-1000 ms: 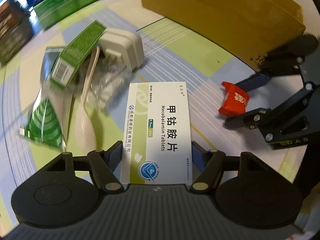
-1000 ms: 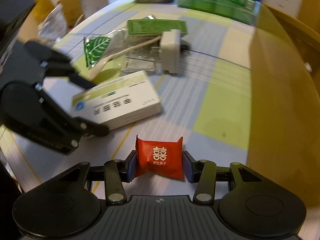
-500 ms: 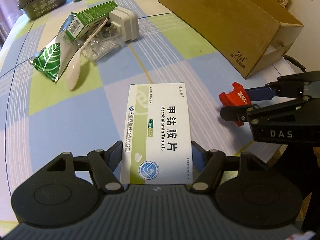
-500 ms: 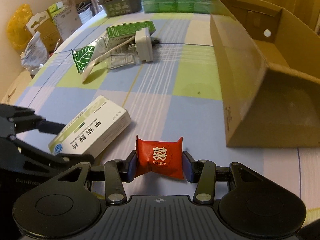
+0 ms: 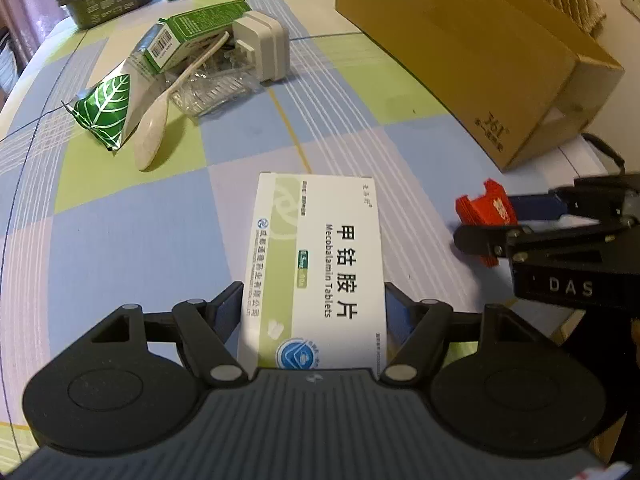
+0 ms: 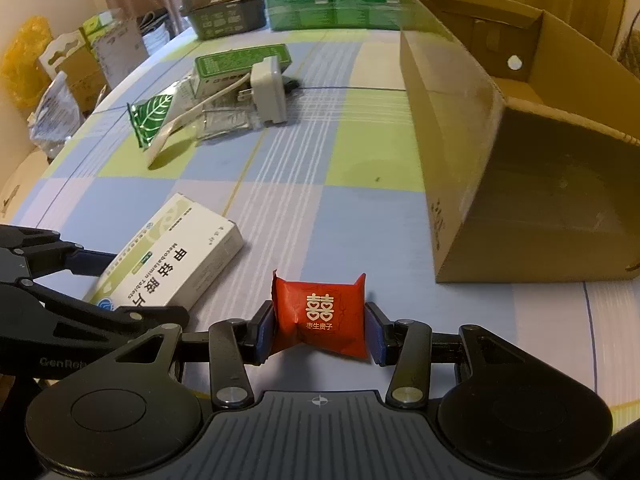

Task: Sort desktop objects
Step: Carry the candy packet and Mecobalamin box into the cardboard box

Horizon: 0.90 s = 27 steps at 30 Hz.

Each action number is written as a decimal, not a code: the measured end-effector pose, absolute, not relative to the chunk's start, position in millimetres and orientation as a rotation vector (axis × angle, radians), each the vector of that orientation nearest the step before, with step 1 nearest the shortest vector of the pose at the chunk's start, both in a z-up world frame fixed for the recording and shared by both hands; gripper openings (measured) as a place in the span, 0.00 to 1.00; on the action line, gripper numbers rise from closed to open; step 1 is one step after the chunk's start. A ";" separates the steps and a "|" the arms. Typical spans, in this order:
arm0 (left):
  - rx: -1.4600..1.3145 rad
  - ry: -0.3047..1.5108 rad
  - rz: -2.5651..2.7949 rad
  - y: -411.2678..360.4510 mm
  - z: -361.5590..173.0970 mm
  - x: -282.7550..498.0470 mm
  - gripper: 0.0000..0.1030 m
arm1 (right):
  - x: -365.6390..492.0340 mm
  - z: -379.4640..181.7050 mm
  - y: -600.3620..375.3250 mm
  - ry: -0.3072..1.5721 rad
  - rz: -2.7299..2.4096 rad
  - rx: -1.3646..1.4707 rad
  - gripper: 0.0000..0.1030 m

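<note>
I have both tools loaded. My left gripper has its jaws pinching the white tablet box across its short width, so the box's long axis runs straight out ahead of the jaws, toward the upper middle of the left wrist frame. My right gripper has its jaws pressed against the two sides of the red candy packet, printed face toward the camera.

What matters for the drop-off, as I judge it, is the cardboard box. In the right wrist frame it fills the right side, its open top running from lower right up to the upper right, with the near corner just ahead and to the right of the candy. In the left wrist frame the same box sits in the upper right, well apart from the tablets, with the right gripper between. So the right hand is nearer; I expect it to go first.

The rest of the clutter lies on the bench in the upper left of both frames: a green leaf sachet, a pale spoon, a green carton and a white plug adapter.
</note>
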<state>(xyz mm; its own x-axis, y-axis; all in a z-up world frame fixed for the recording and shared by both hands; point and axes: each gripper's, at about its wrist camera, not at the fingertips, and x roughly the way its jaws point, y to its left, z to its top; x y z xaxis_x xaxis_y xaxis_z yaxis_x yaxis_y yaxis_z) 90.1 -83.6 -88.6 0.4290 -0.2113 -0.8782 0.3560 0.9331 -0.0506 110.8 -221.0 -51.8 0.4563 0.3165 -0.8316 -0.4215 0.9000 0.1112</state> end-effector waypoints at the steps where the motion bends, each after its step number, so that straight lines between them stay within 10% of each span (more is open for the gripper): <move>1: 0.149 1.067 -0.351 -84.3 -88.6 90.4 0.65 | 111.0 -51.7 -221.8 0.997 0.454 -0.113 0.42; 27: 0.064 0.872 -0.321 -99.0 7.4 61.4 0.65 | 82.3 40.5 -246.0 0.742 0.441 -0.043 0.42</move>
<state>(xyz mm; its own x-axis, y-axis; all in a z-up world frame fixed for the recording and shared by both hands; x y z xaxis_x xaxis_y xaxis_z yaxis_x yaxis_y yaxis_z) 61.4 -99.0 7.4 0.5987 -0.2508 -0.7607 0.3030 0.9500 -0.0748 82.3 -246.0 40.5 0.6500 0.3730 -0.6620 -0.4032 0.9078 0.1156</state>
